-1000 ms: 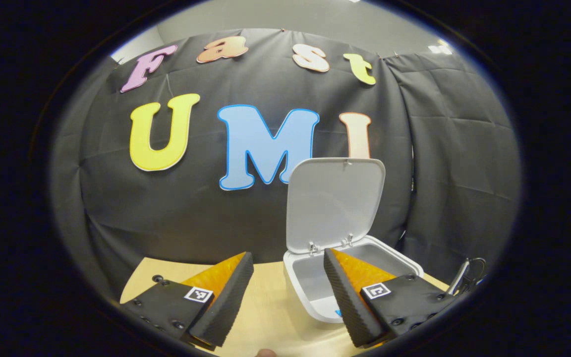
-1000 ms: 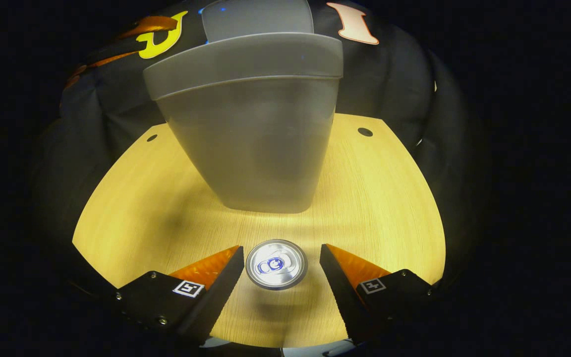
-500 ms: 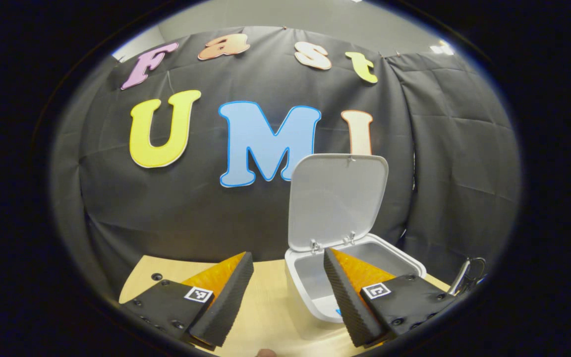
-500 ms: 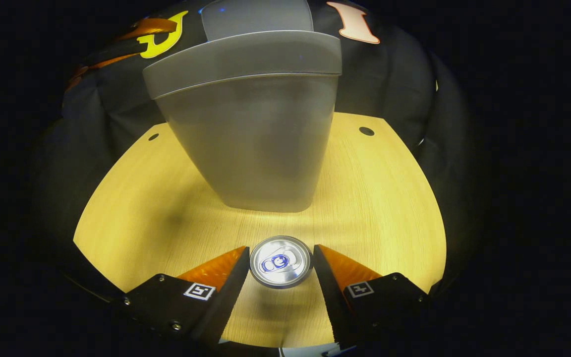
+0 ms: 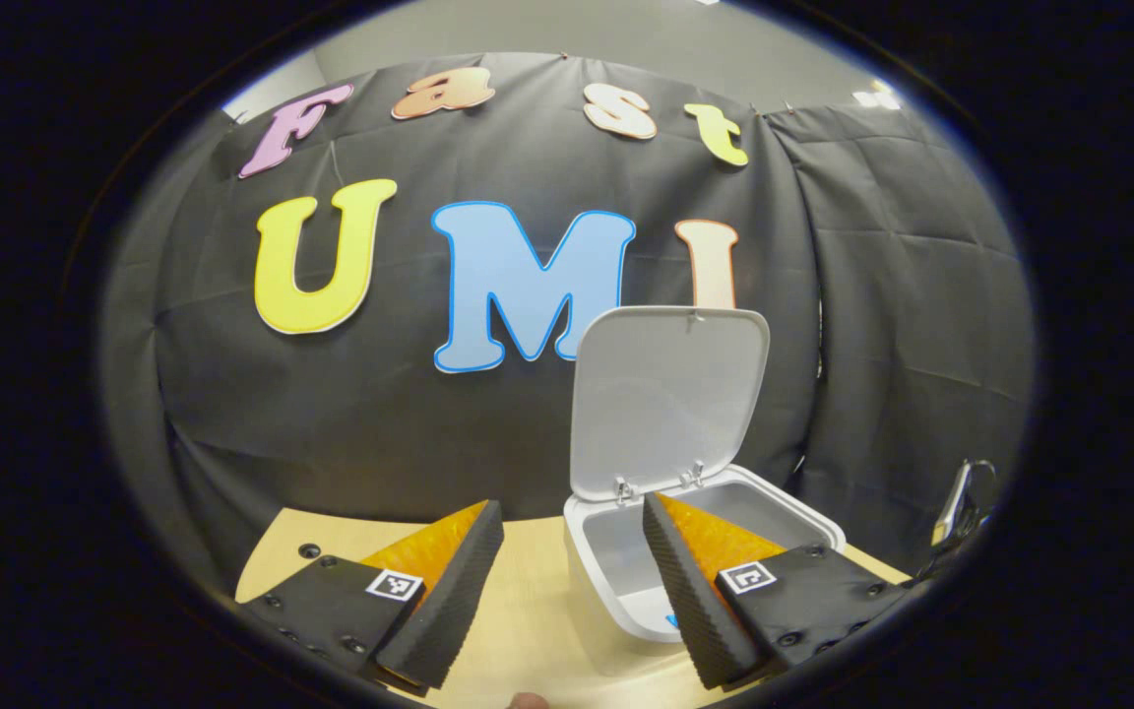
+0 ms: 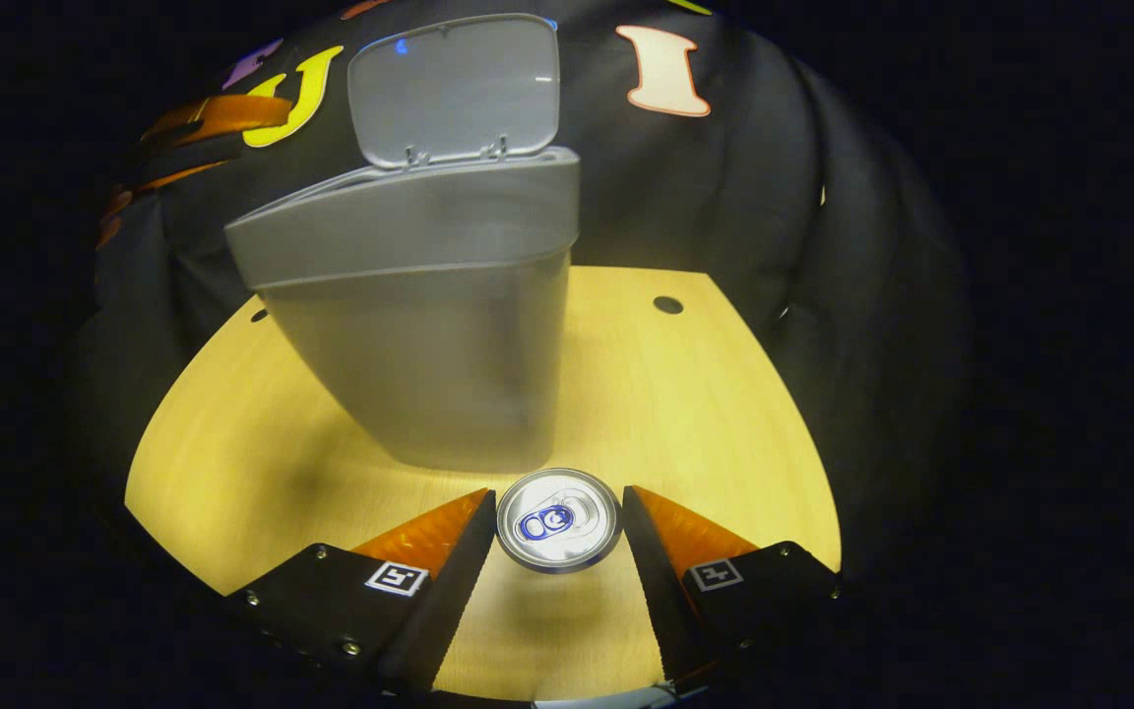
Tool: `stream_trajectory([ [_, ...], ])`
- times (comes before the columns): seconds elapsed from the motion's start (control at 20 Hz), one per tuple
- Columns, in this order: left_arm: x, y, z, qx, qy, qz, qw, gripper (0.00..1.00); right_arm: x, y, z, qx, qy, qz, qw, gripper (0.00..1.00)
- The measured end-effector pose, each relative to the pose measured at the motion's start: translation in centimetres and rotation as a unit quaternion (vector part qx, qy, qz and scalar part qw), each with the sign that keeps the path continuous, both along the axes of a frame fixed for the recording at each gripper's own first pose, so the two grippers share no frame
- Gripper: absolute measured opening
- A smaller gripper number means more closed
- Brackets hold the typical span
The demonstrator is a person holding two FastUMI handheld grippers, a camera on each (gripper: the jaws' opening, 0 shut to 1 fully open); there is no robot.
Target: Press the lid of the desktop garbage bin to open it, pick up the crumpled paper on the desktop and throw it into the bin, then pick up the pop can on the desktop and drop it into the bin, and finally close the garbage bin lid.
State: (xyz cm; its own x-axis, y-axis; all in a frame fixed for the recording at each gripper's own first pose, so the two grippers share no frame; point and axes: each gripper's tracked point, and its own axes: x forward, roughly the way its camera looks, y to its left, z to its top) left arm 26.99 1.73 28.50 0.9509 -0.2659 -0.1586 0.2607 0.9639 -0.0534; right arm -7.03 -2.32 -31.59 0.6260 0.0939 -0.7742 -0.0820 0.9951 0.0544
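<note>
In the right gripper view, the pop can (image 6: 558,519) stands upright, seen from above by its silver top. My right gripper (image 6: 555,500) is shut on it, one finger pressing each side. Just beyond it stands the grey desktop bin (image 6: 419,335), its lid (image 6: 454,89) swung up and open. In the left gripper view, my left gripper (image 5: 572,576) hangs open and holds nothing, above the table to the left of the white bin (image 5: 592,551). The bin's open lid (image 5: 665,394) stands upright against the black cloth. The can's body is hidden below its top.
The light wooden table (image 6: 705,394) has a small round hole (image 6: 667,304) at the far right. The other gripper (image 6: 193,123) shows at the upper left of the right gripper view. A cabled object (image 5: 959,492) hangs at the right edge of the left gripper view.
My right gripper's fingers closed in on the can. The right view then shifted, so the bin sits lower and left and its open lid shows. The left gripper barely moved.
</note>
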Motion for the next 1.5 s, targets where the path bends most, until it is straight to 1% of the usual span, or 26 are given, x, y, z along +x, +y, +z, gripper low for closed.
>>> stream_trajectory([
  [0.15,-0.1,0.0,-0.1,-0.001,0.002,-0.001,1.0,0.91,2.2,-2.1,2.7,-0.018,-0.038,-0.018,0.999,0.81],
  [0.35,-0.3,0.0,0.0,0.0,0.0,-0.002,1.0,0.91,4.6,-4.1,6.7,-0.035,-0.09,-0.042,0.994,0.81],
  [0.45,-0.3,0.0,0.0,0.001,0.0,-0.002,1.0,0.96,5.9,-4.8,9.1,-0.038,-0.118,-0.056,0.991,0.81],
  [0.55,-0.3,0.0,0.0,0.0,0.001,-0.002,1.0,0.96,7.2,-5.3,11.5,-0.042,-0.148,-0.065,0.986,0.81],
  [0.75,-0.3,0.1,-0.2,0.002,0.002,-0.001,1.0,0.96,9.1,-5.1,16.2,-0.047,-0.202,-0.067,0.976,0.81],
  [0.9,-0.3,0.1,-0.1,0.002,0.003,0.0,1.0,0.94,10.2,-4.4,19.4,-0.047,-0.24,-0.059,0.968,0.81],
  [1.1,-0.2,0.2,-0.2,0.003,0.003,0.001,1.0,0.91,11.1,-2.3,22.5,-0.036,-0.278,-0.036,0.959,0.81],
  [1.2,-0.2,0.2,-0.3,0.003,0.003,0.002,1.0,0.91,11.4,-1.1,23.7,-0.031,-0.294,-0.021,0.955,0.81],
  [1.3,-0.2,0.3,-0.2,0.003,0.003,0.002,1.0,0.92,11.4,0.2,24.5,-0.023,-0.301,-0.003,0.953,0.81],
  [1.5,-0.1,0.4,-0.3,0.003,0.003,0.003,1.0,0.92,11.5,2.4,24.2,-0.025,-0.299,0.028,0.954,0.81],
])
